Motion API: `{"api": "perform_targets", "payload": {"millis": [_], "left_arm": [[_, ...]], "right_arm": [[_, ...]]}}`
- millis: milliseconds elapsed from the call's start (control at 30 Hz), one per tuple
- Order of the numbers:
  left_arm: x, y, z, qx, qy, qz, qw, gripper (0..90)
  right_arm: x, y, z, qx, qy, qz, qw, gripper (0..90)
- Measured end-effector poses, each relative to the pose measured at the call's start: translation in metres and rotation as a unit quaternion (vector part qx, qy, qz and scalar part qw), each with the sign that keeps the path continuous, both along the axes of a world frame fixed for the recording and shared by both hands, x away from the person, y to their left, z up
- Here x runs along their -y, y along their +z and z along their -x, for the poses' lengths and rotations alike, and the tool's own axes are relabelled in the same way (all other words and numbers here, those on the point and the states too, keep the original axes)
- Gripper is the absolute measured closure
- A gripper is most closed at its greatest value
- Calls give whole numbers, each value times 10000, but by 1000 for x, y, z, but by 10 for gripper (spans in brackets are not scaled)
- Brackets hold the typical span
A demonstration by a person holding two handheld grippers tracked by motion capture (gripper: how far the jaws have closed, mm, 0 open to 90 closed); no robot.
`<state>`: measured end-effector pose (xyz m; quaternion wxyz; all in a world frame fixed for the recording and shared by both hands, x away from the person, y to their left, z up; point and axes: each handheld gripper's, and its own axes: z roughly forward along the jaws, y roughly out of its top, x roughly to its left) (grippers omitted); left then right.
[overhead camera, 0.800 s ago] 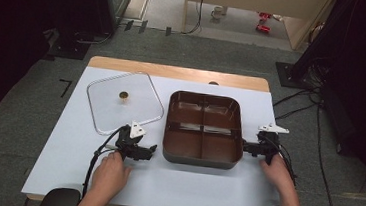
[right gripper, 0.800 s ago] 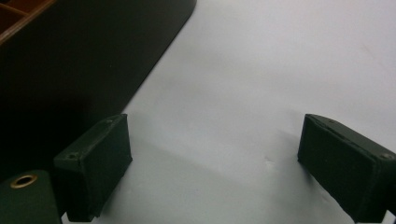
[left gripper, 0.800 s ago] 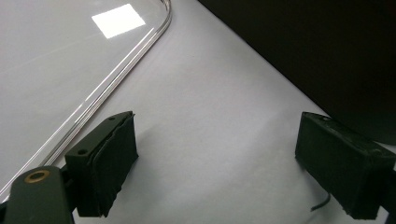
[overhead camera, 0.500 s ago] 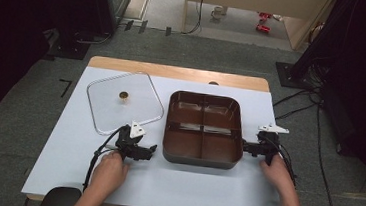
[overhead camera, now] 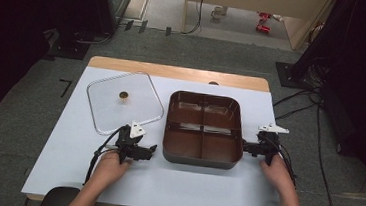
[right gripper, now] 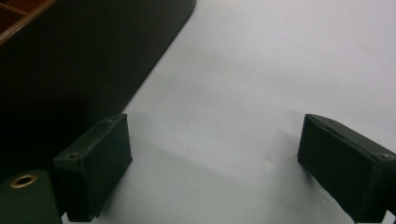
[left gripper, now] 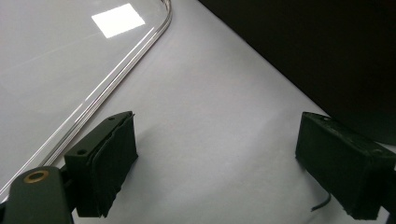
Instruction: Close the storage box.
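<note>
A dark brown square pan with four inner compartments sits in the middle of the white table. Its clear lid, with a small brass knob, lies flat to its left. My left gripper rests low on the table just left of the pan's front corner, jaws open and empty. In the left gripper view the lid's rim runs at the upper left and the pan's dark wall at the upper right. My right gripper is open beside the pan's right wall, holding nothing.
A wooden strip borders the table's far edge. Cables trail over the grey floor at the right. Dark equipment stands at the back left and right.
</note>
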<state>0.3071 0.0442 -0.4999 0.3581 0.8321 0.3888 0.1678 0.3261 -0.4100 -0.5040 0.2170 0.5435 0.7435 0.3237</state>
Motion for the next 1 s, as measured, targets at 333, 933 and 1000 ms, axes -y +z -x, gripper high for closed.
{"api": "perform_targets", "payload": {"millis": [333,933,1000], "left_arm": [[0,0,0,-5,2,-5,10000,124],[2,2,-1,-67,15,-87,9999,133],[4,4,-2,-121,-3,-154,9998,147]], "right_arm": [[0,0,0,-1,1,1,10000,91],[0,0,0,-2,0,0,10000,91],[0,0,0,-1,0,0,10000,91]]}}
